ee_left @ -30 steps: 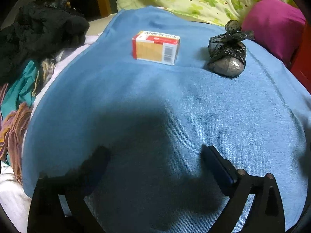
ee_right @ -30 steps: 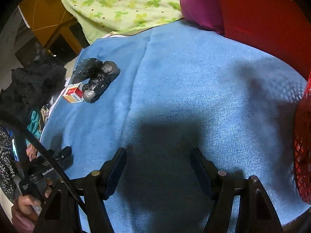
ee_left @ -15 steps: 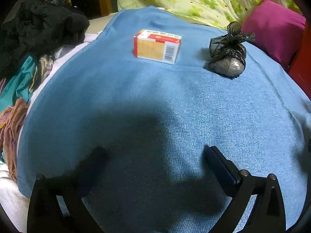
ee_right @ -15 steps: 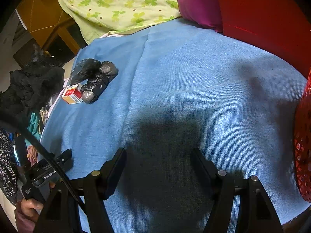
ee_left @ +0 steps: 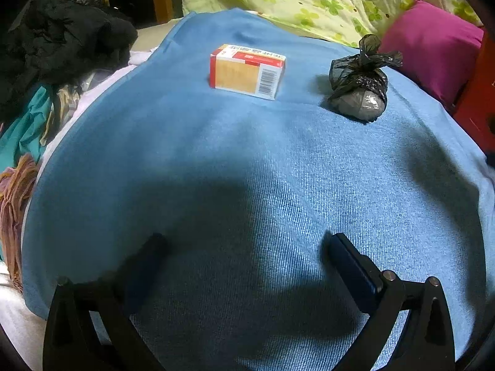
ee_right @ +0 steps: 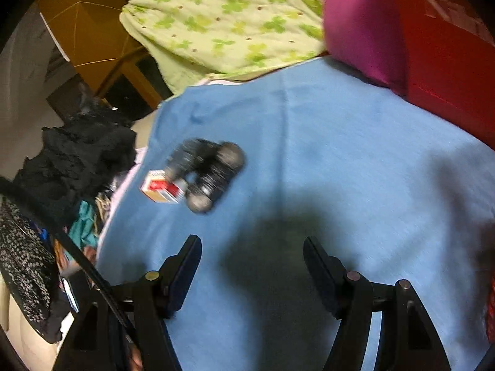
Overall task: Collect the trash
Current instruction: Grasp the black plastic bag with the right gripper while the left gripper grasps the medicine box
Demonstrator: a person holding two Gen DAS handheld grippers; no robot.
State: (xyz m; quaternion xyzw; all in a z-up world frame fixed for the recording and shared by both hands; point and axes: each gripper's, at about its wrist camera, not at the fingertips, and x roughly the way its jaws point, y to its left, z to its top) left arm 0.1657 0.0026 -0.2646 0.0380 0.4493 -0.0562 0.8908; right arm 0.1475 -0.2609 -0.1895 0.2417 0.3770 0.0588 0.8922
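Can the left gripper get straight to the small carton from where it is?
Probably yes: the left gripper has open, empty jaws, and only bare blue blanket lies between it and the carton.

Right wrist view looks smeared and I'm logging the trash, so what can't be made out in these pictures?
- Black bags, right wrist: motion blur; count unclear.
- Small box, left wrist: print too small to read.
- Red mesh item, right wrist: cut off by edge.
- Left tongs: one finger lost in shadow.

Left gripper [ee_left: 244, 253] black-framed with dark blue pads, right gripper [ee_right: 252, 256] matching, round metal pivot screws
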